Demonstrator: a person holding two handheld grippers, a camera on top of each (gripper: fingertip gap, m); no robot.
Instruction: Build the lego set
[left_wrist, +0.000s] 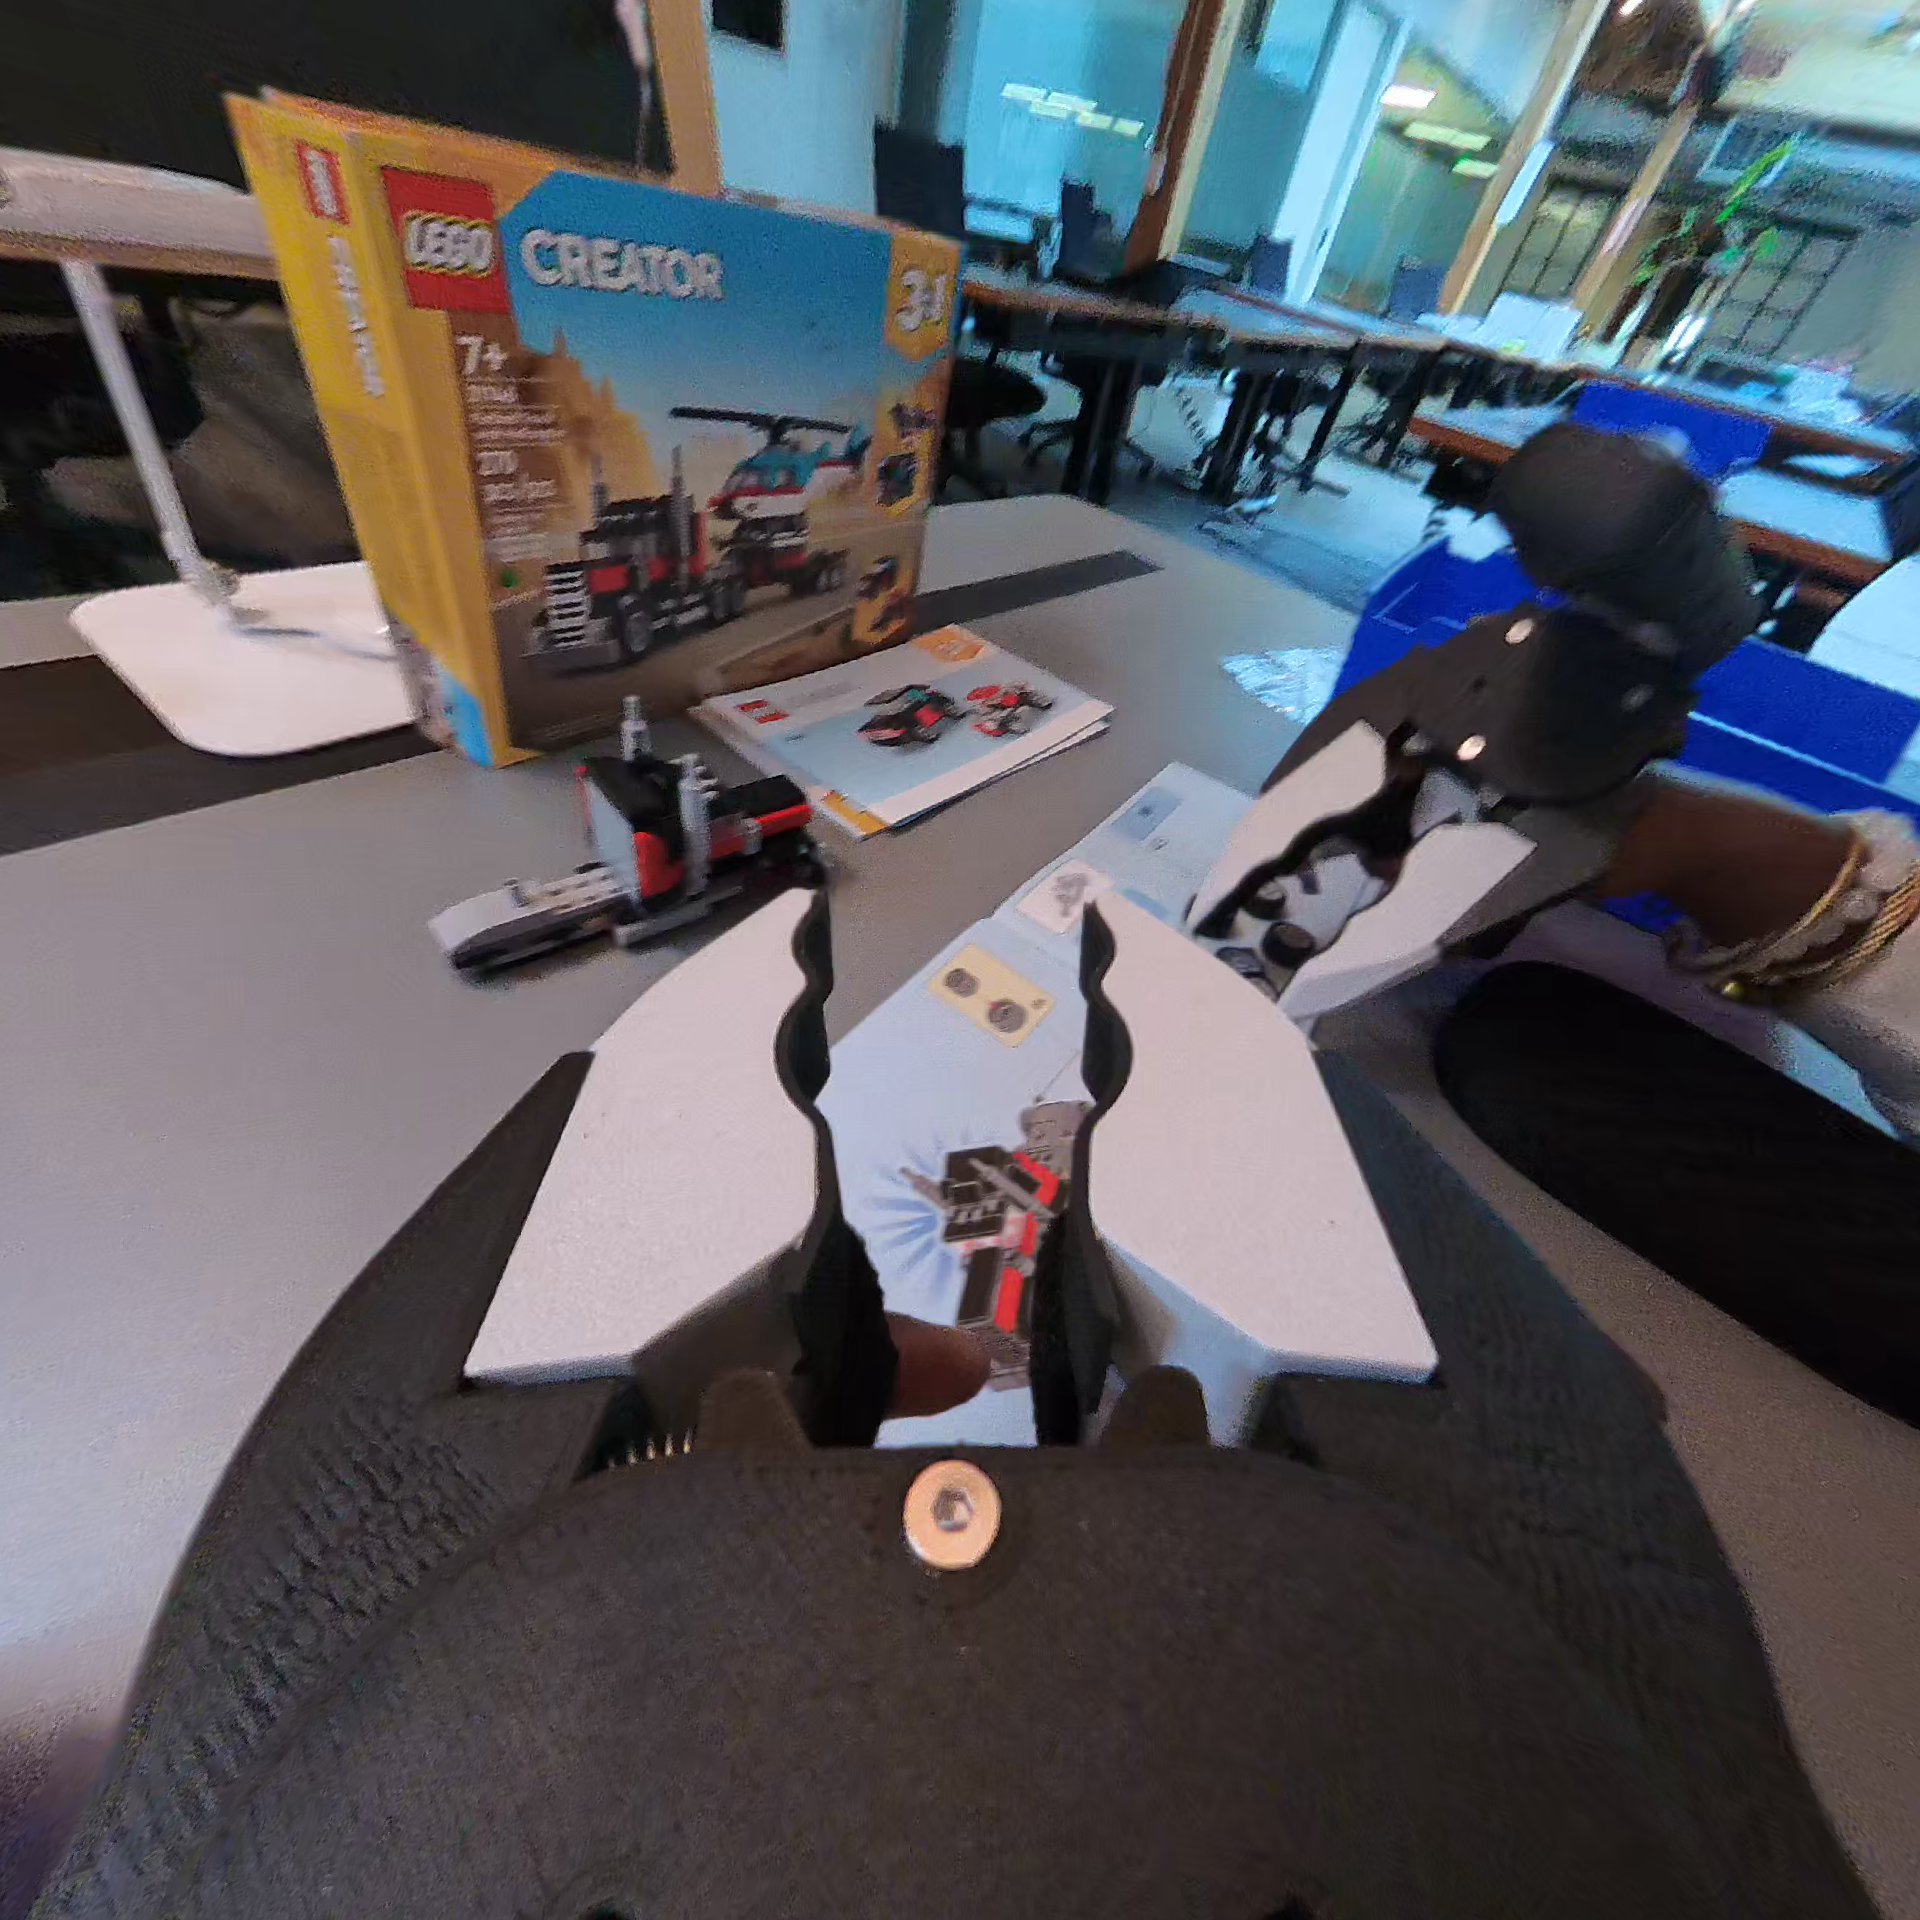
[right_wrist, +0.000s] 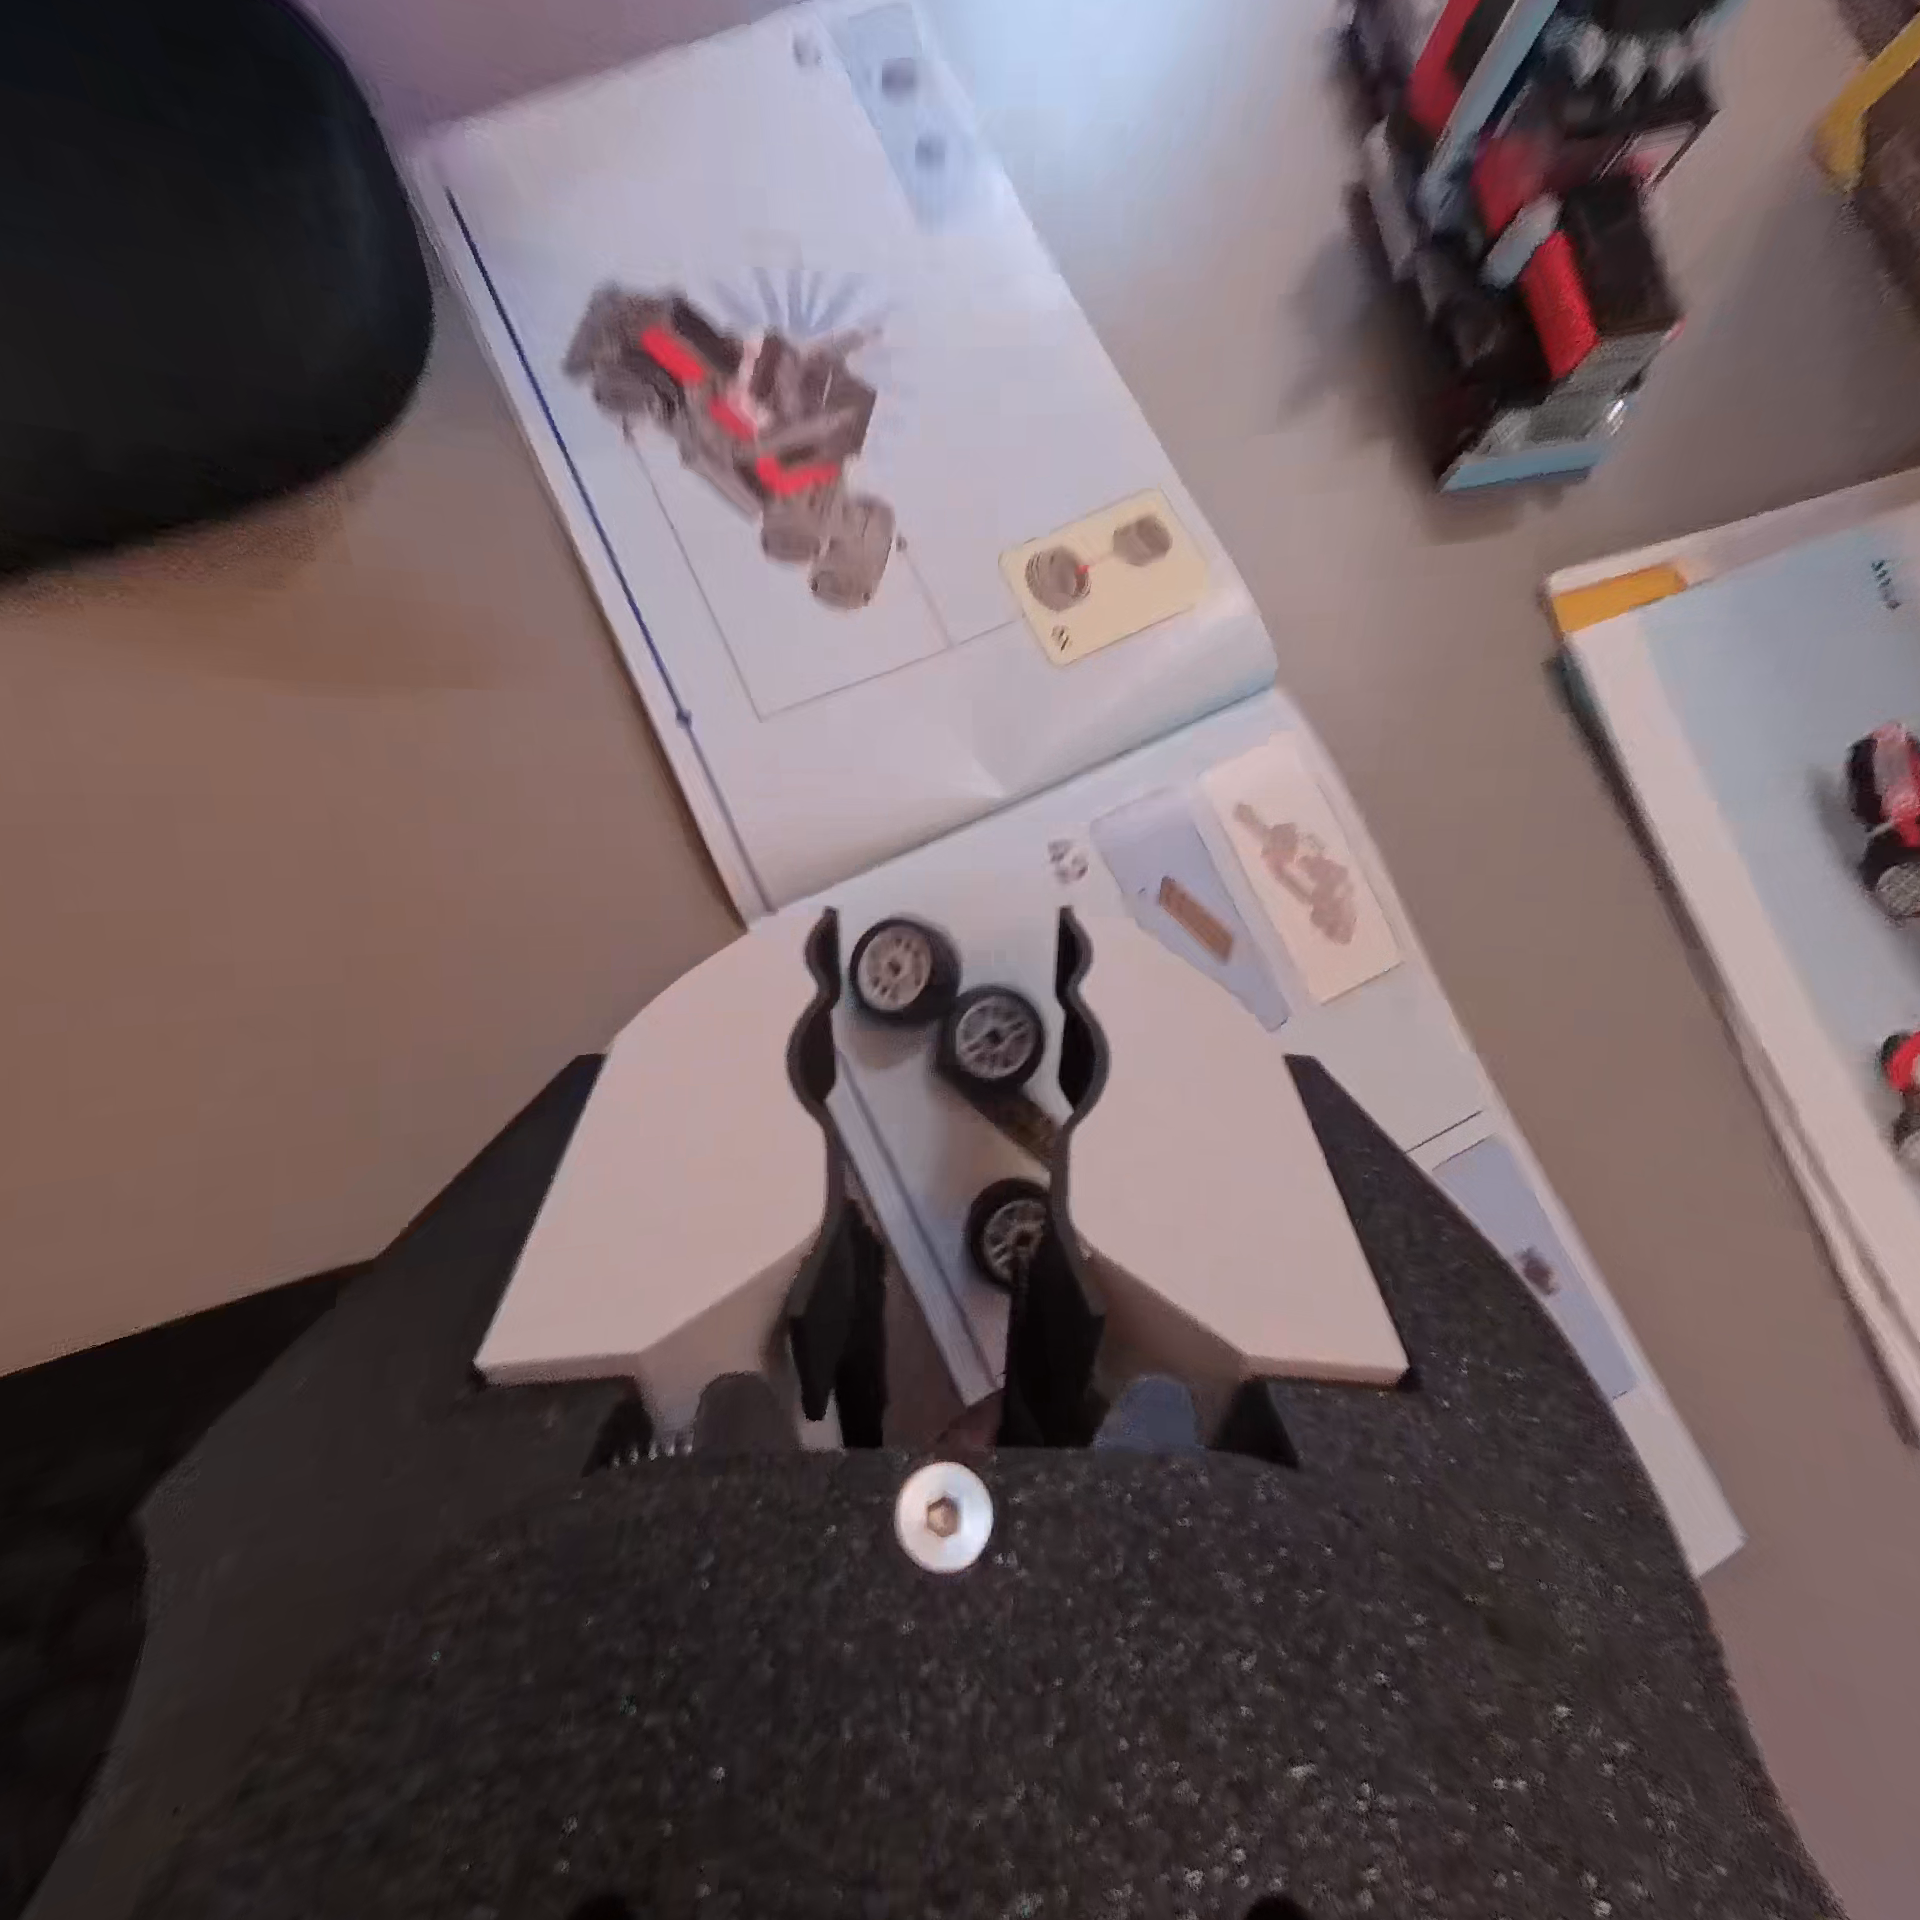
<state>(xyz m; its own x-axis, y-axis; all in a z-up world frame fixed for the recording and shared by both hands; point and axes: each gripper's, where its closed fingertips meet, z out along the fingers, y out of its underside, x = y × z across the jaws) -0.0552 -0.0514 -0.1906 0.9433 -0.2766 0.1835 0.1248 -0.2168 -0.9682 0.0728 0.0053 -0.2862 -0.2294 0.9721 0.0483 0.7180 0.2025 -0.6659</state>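
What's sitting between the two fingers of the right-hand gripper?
In the right wrist view, loose wheels lie on the open instruction booklet, in the gap of the open right gripper. None is gripped yet.

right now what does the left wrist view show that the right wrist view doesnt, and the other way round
Only the left wrist view shows the upright set box, the white lamp base, the office beyond, and the left gripper, open and empty.

Only the right wrist view shows the loose wheels on the open instruction booklet, between the open right gripper's fingers.

Both show that open booklet, the part-built truck, the closed booklets, the grey table and the right gripper.
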